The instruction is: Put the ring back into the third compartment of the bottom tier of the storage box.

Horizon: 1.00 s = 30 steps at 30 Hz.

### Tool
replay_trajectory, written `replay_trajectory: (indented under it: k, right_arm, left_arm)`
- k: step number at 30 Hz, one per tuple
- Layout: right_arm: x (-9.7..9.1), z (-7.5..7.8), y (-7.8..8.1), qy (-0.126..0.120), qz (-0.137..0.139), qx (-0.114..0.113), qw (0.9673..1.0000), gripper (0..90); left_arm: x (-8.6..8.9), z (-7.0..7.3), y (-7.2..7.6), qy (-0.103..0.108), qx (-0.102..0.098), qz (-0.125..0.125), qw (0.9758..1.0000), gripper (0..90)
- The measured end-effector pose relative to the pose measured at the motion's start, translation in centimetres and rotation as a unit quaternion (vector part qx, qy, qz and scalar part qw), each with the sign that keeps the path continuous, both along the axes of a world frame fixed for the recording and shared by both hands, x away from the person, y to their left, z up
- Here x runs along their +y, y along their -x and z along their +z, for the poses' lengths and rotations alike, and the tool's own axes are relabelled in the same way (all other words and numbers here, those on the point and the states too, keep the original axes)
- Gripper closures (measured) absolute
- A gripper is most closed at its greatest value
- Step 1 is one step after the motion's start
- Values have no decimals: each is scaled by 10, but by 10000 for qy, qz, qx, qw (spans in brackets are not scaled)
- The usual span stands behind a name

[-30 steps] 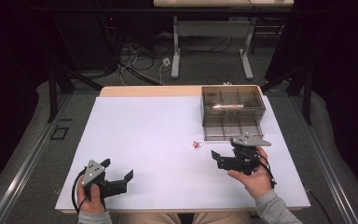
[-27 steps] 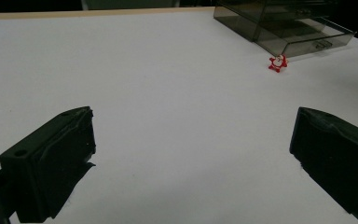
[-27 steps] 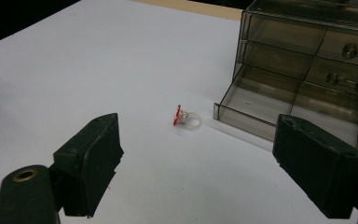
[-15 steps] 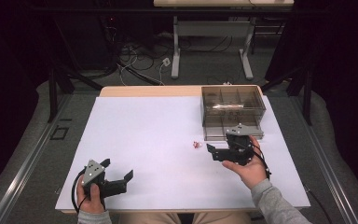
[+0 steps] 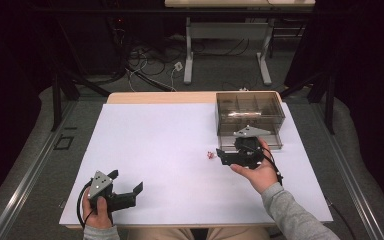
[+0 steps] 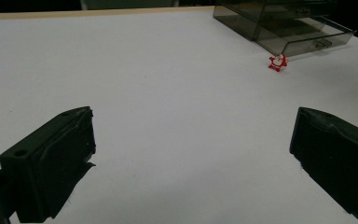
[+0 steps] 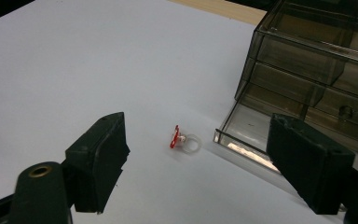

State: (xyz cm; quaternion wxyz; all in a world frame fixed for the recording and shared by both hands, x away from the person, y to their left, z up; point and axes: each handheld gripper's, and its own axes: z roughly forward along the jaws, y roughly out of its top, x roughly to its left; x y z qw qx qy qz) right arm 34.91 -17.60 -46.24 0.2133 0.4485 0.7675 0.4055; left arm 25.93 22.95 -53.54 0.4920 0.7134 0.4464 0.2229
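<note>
A small red-and-white ring [image 7: 182, 138] lies on the white table [image 5: 155, 145], just beside the pulled-out bottom drawer [image 7: 247, 140] of a smoky clear plastic drawer box [image 5: 250, 112]. The right gripper [image 5: 225, 156] hovers close by, pointed at the ring, its jaws spread and just now closing a little, the ring beyond their tips and untouched. Well apart, at the table's near edge, the left gripper [image 5: 130, 187] rests in the person's hand with jaws spread wide on nothing.
</note>
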Motion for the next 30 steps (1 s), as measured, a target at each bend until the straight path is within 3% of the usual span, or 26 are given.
replay_trajectory:
  k: [9,19,30]
  right_arm:
    - [10,-1,-12,-6,-60,190,9998,202]
    - [21,-5,-22,139,-81,159,9997,213]
    - [25,-14,-32,178,-156,298,9993,286]
  left_arm:
    - [0,0,0,-2,8,-9,10000,6]
    - [0,0,0,-16,5,-20,10000,6]
    - [1,0,-1,-7,11,-32,10000,6]
